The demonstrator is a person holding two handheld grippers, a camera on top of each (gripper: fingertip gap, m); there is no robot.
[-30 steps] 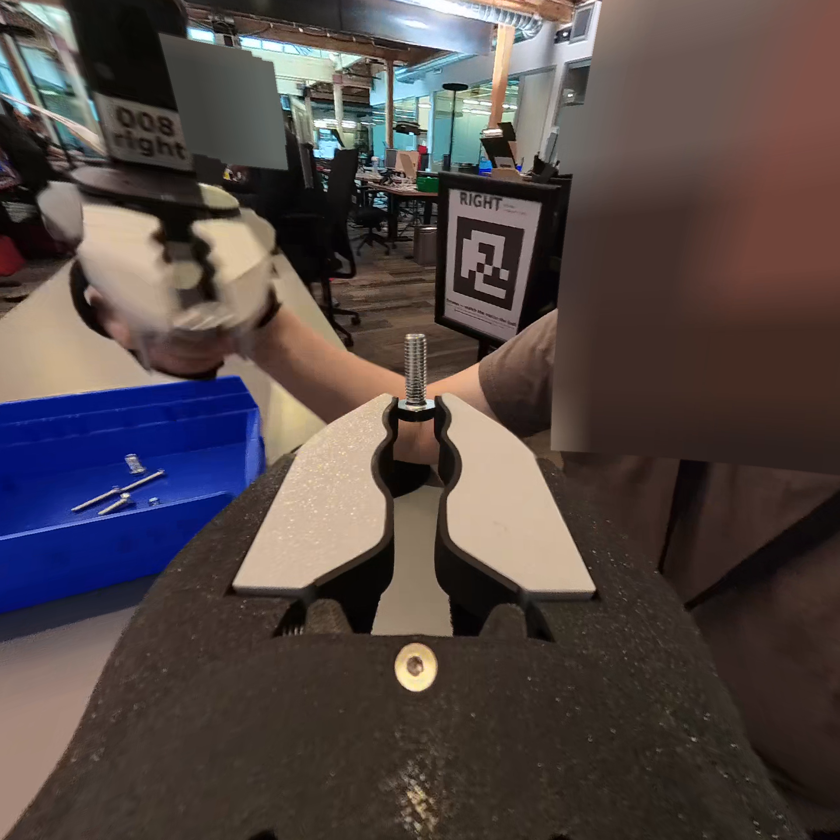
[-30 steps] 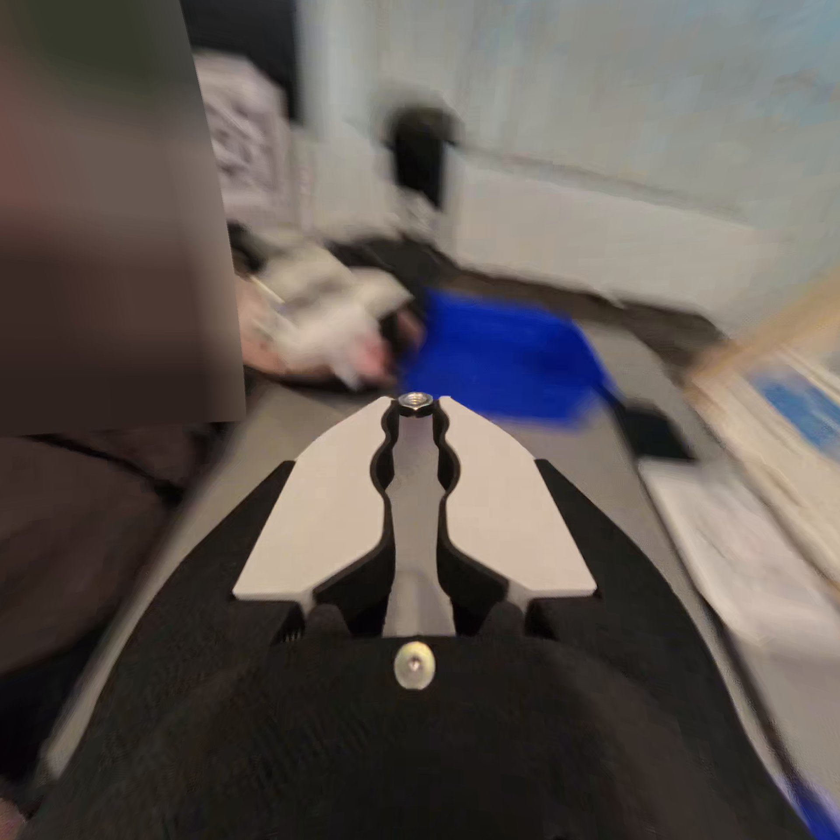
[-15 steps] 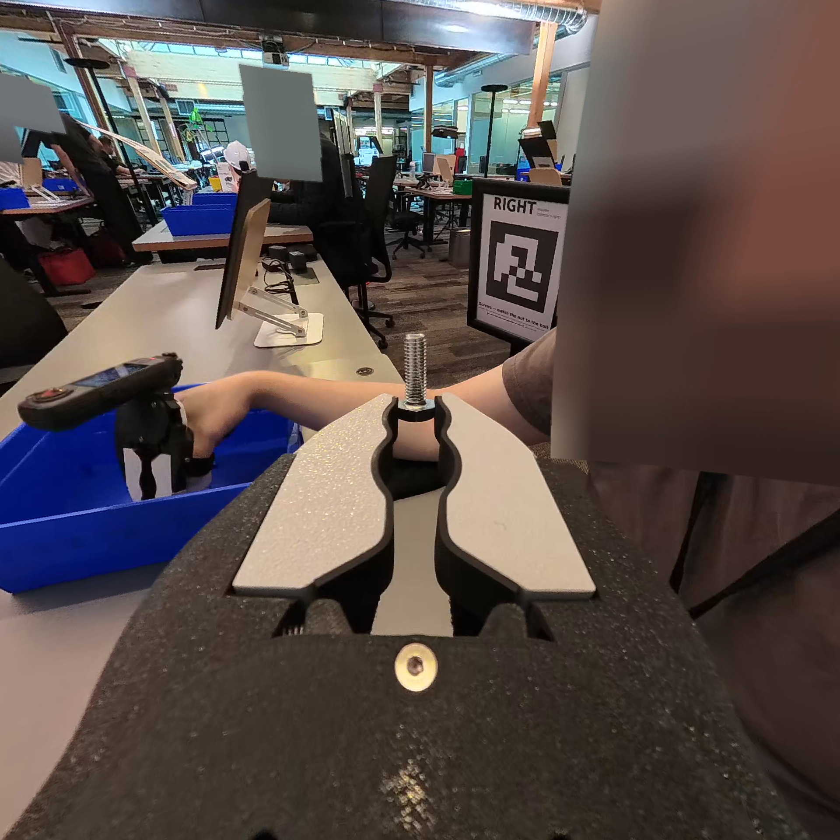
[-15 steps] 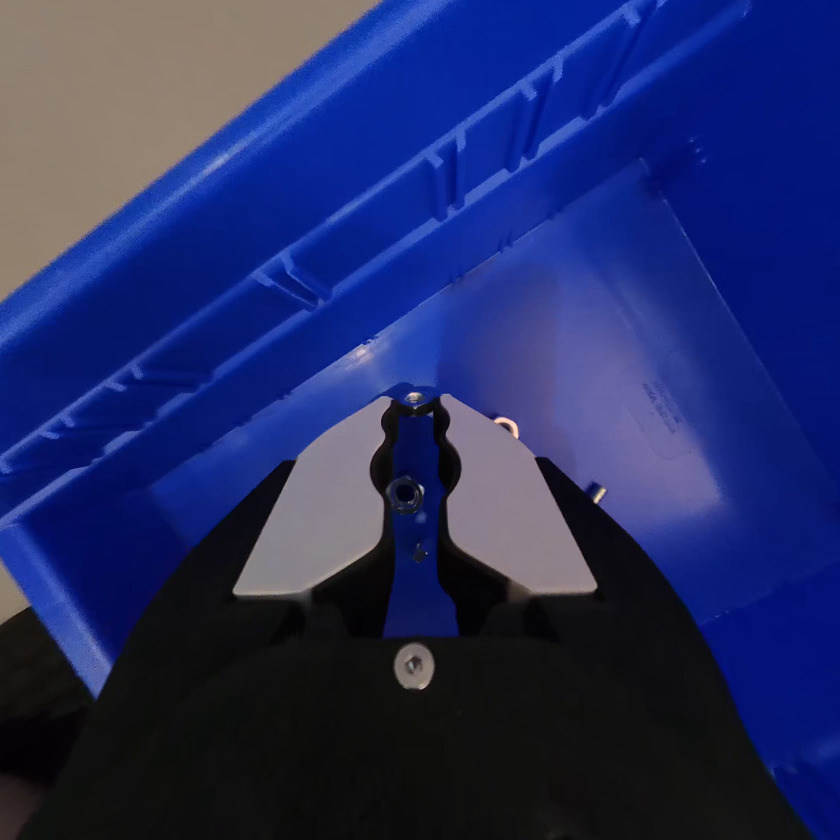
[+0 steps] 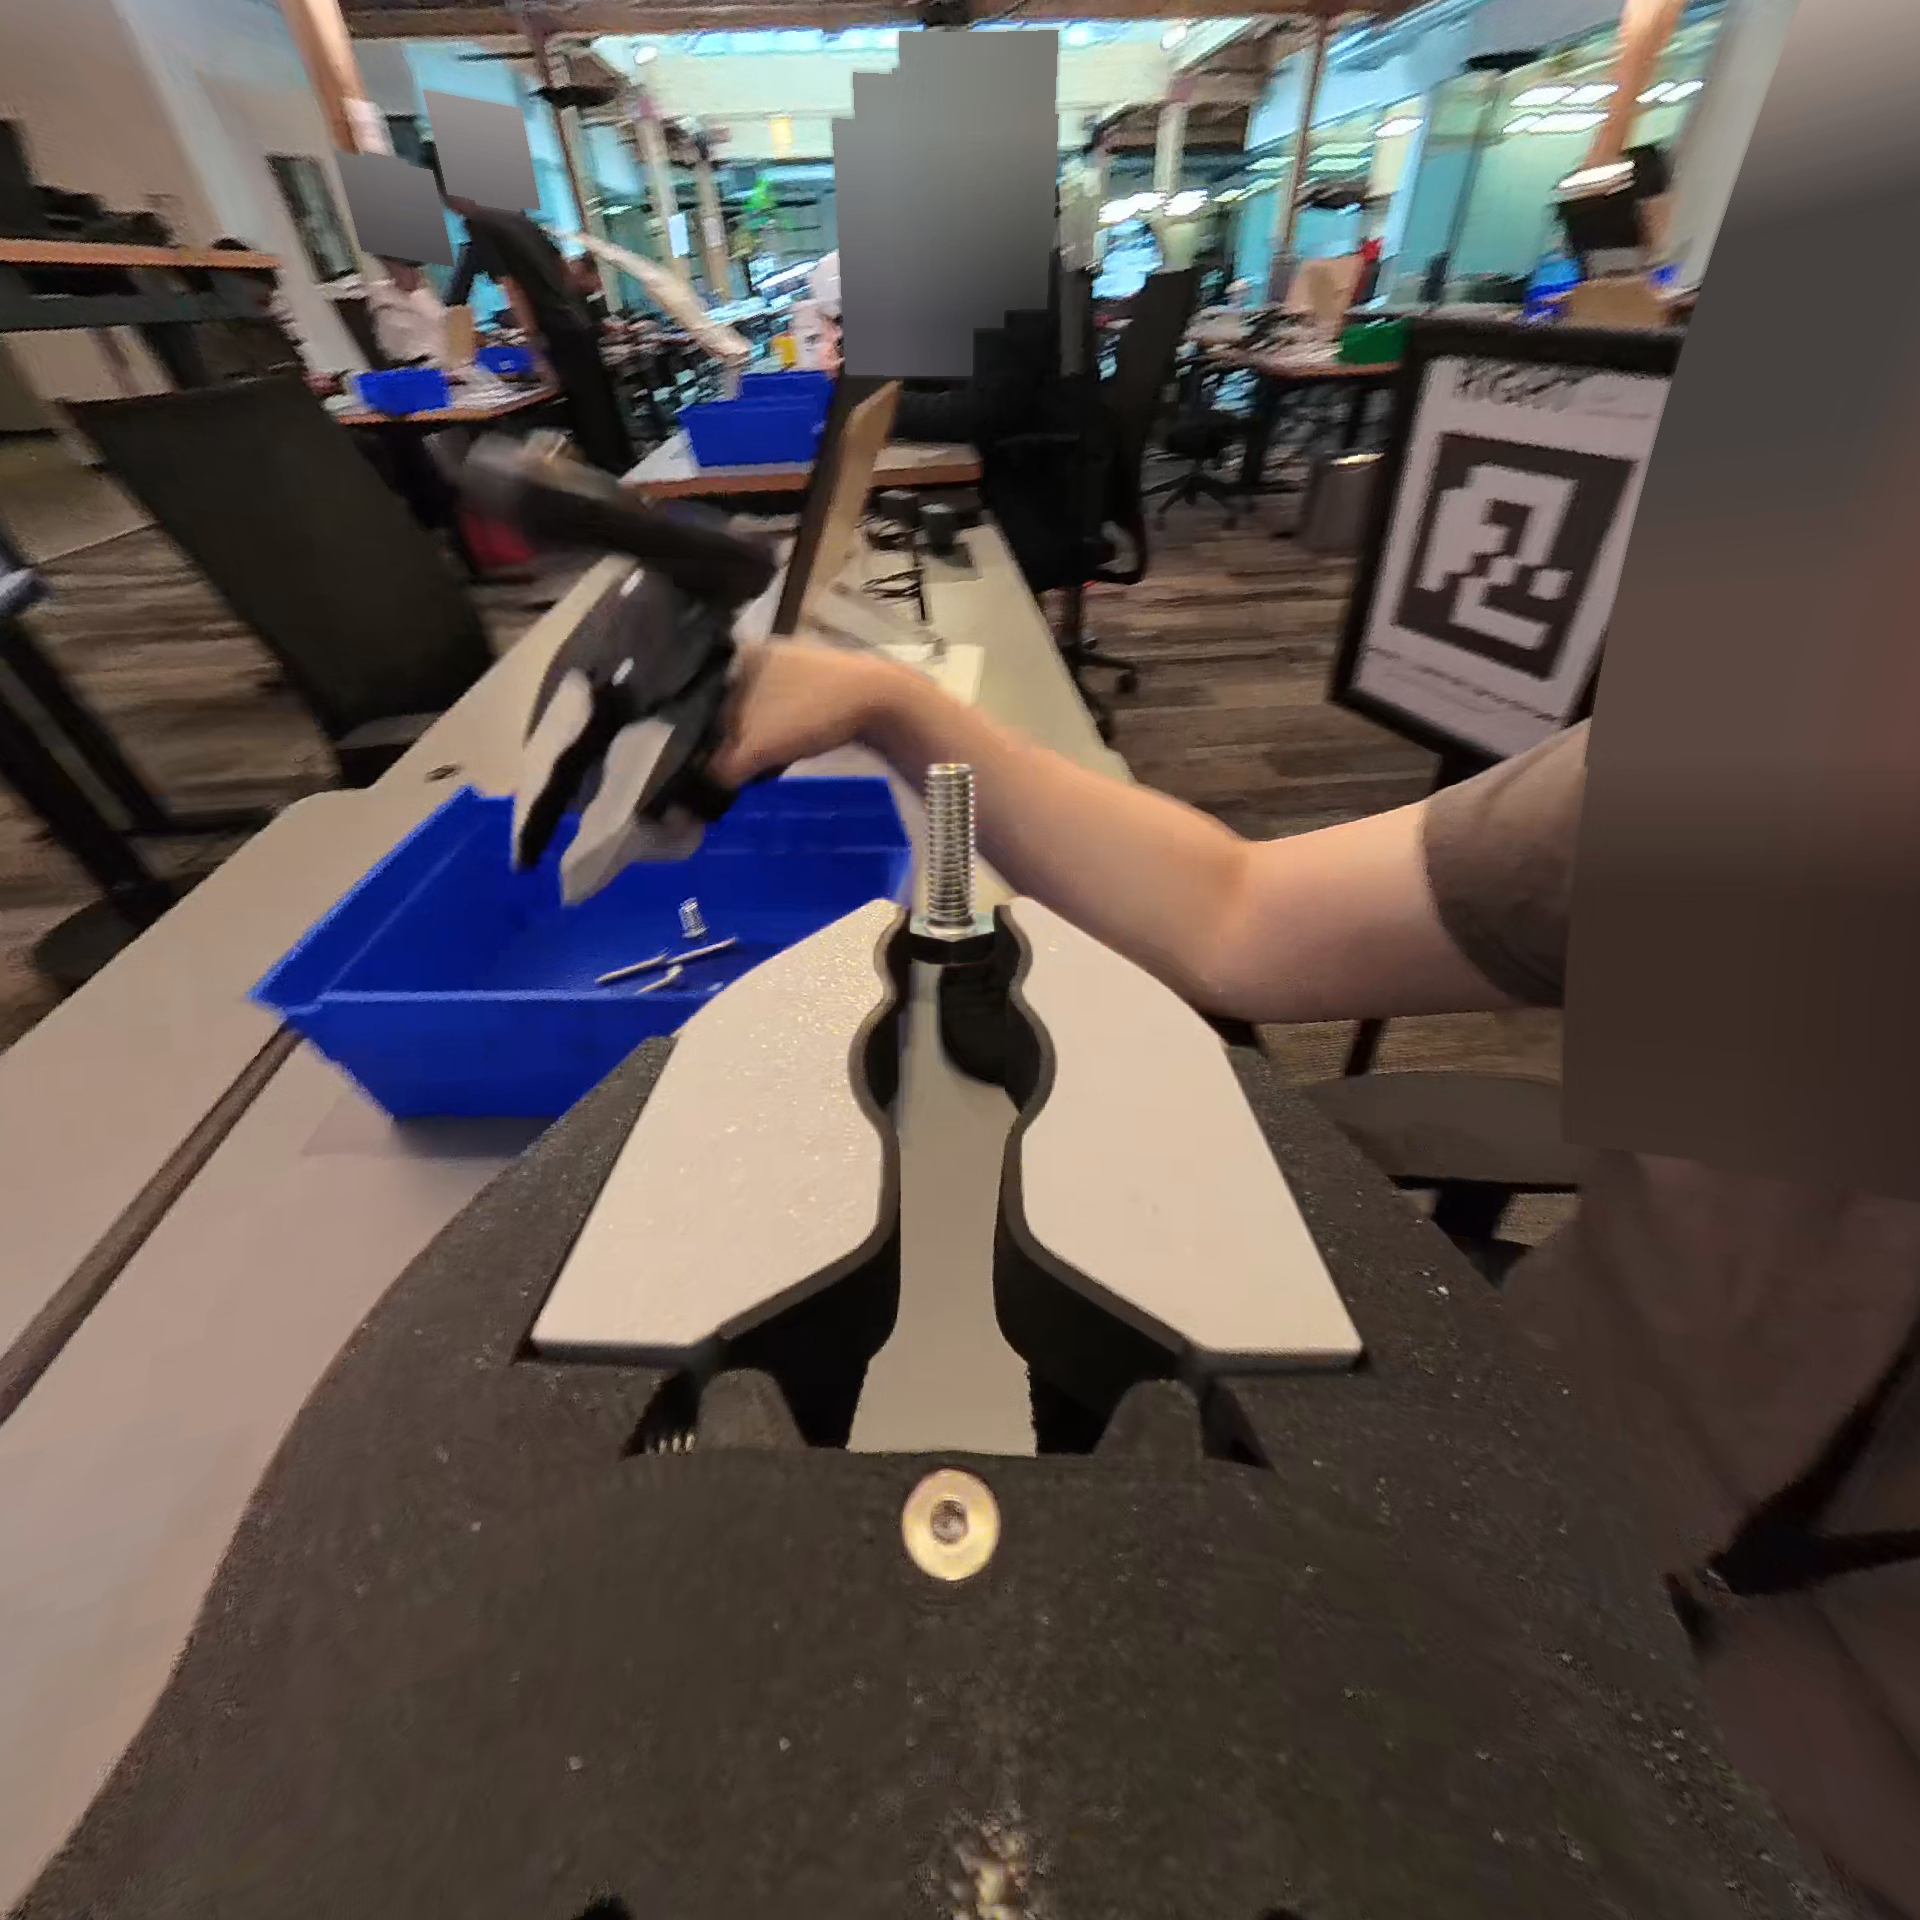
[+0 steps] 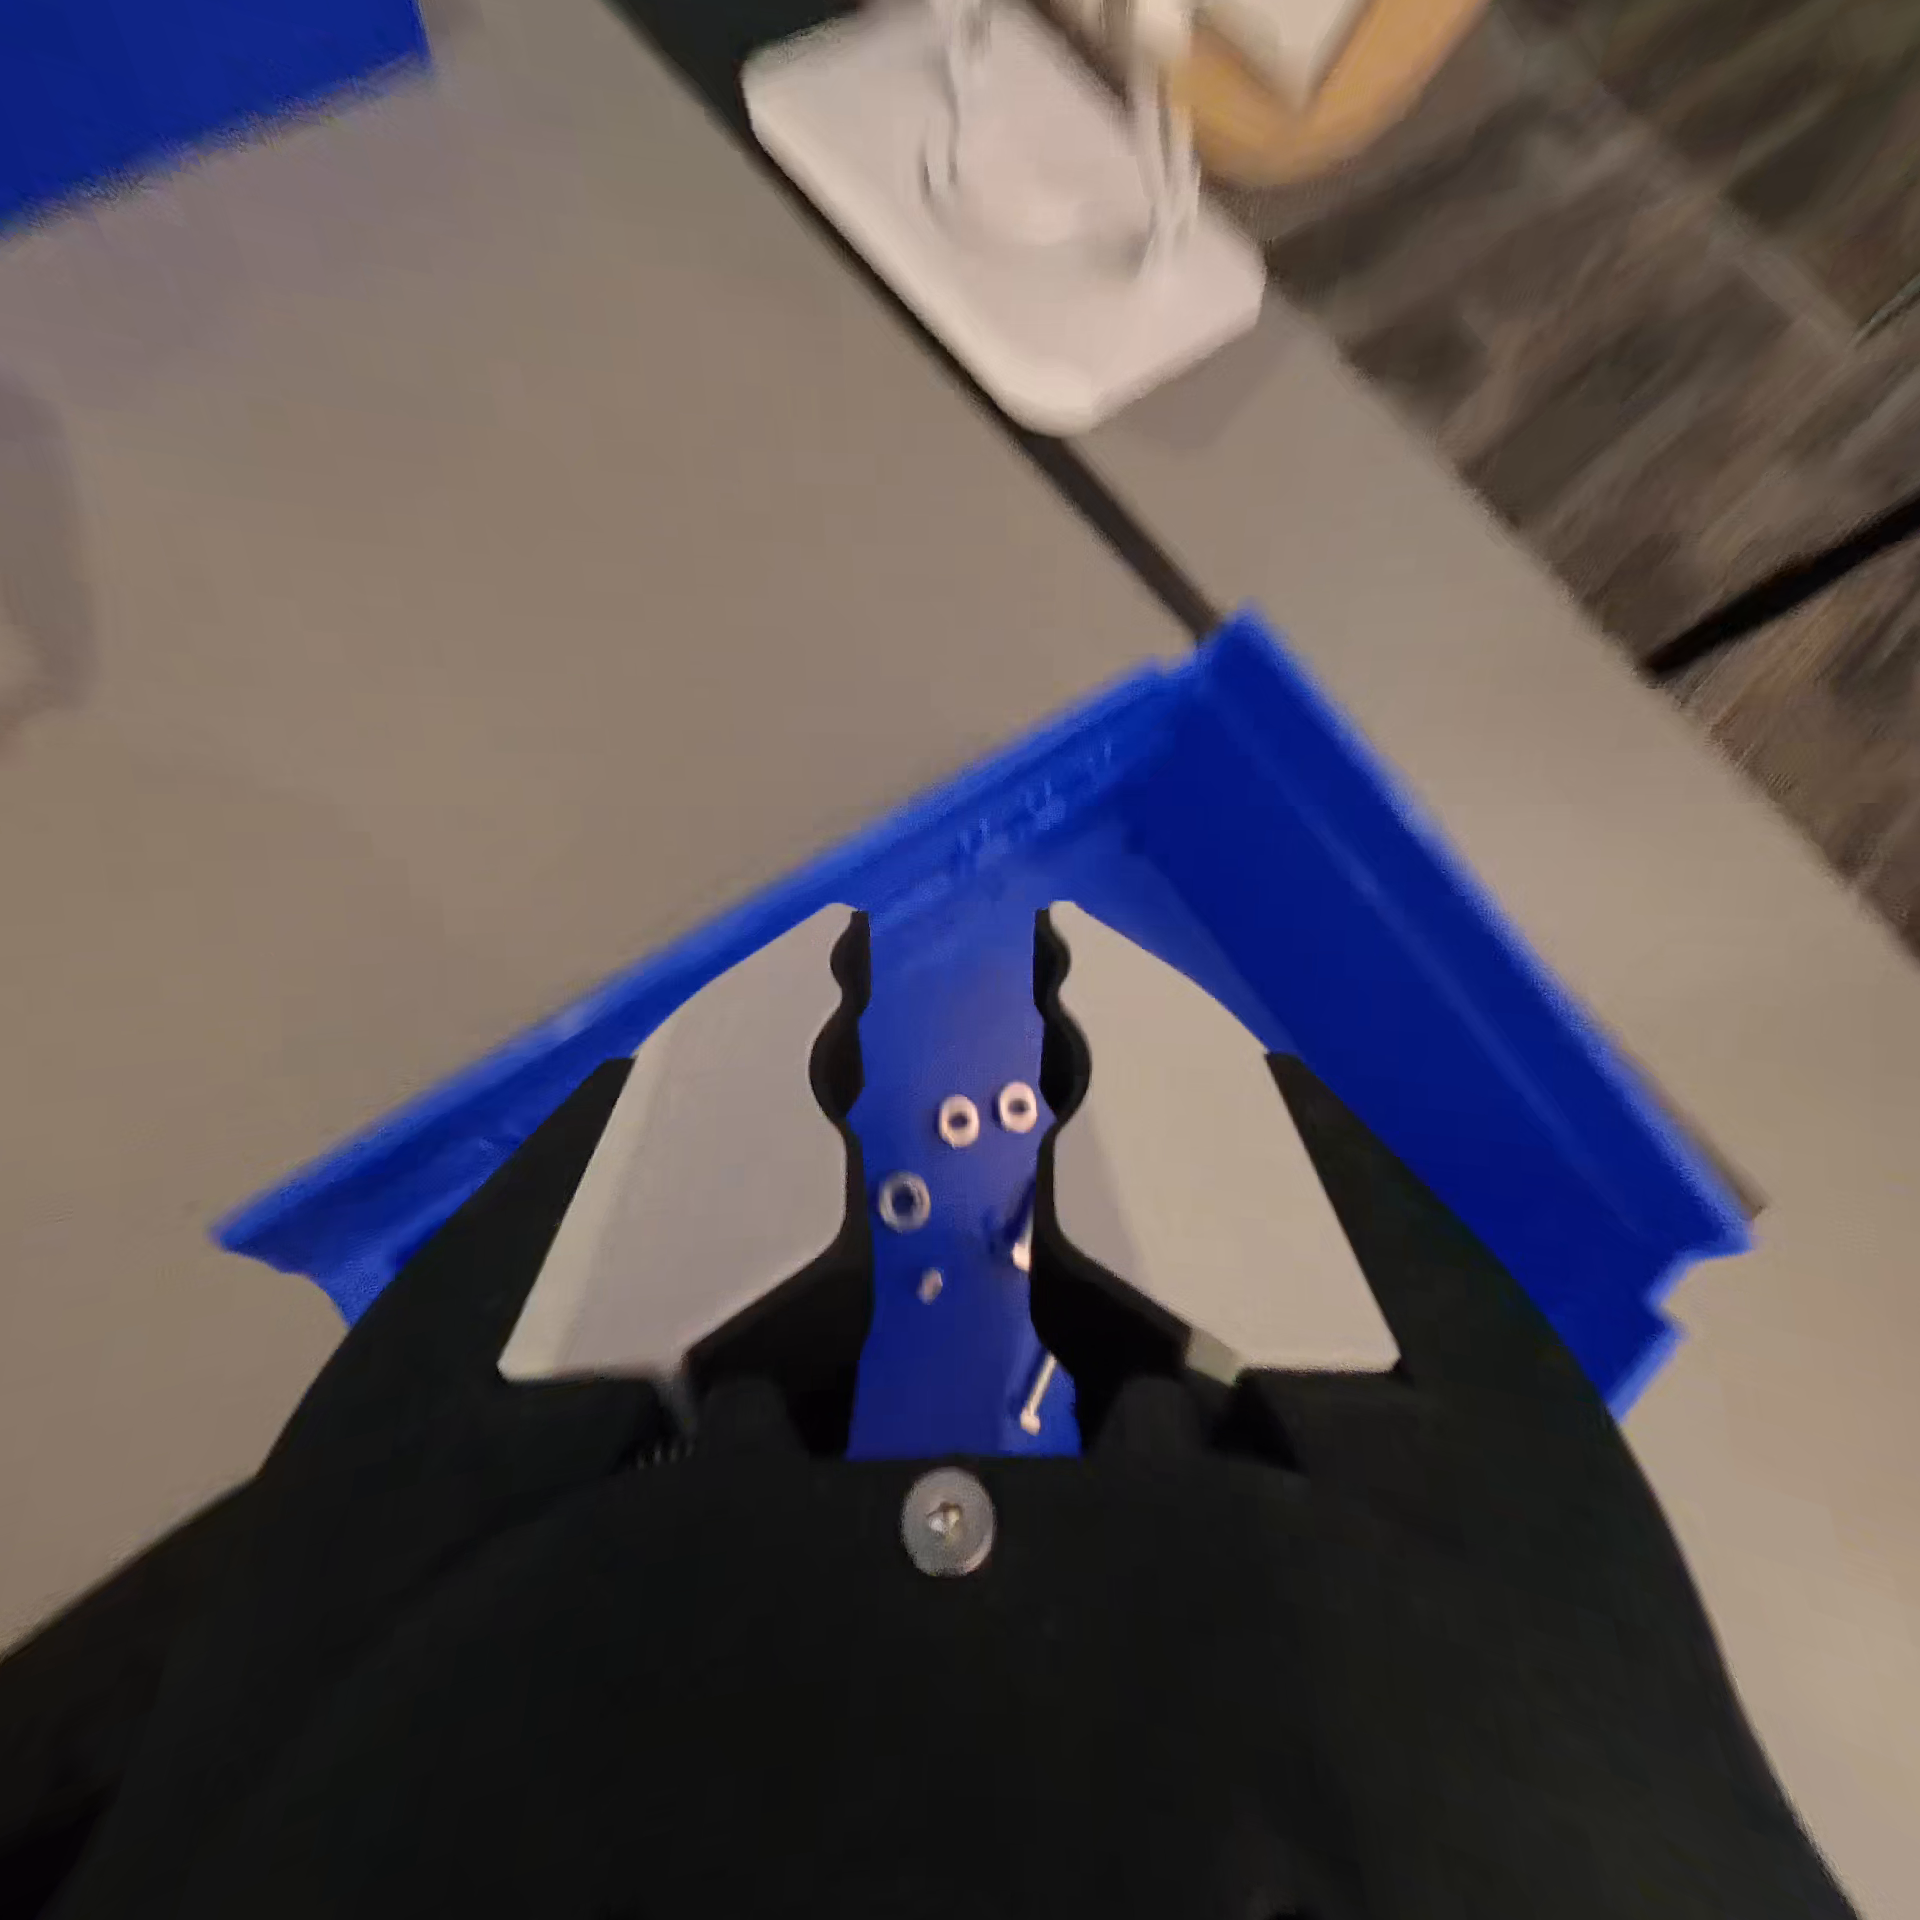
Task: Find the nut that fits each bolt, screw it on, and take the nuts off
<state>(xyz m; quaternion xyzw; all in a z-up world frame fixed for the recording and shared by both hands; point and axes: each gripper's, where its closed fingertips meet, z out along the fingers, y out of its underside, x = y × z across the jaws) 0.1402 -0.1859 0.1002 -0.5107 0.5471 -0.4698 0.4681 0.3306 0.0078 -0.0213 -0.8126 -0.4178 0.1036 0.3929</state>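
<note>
A threaded bolt [image 5: 949, 847] is clamped upright by its hex head in the left tool [image 5: 951, 928], thread exposed for nuts, while the right tool [image 6: 943, 914] is held spread apart and empty above loose nuts [image 6: 957, 1120] in the blue bin [image 6: 1309, 831] on the desk [image 6: 436, 540].

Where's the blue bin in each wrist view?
Left wrist view: blue bin at left-centre, on the table, beyond the left claw's tips.
Right wrist view: bin at centre, seen from above, behind the open right claw.
Shared landmark: the loose bolts on its floor.
</note>
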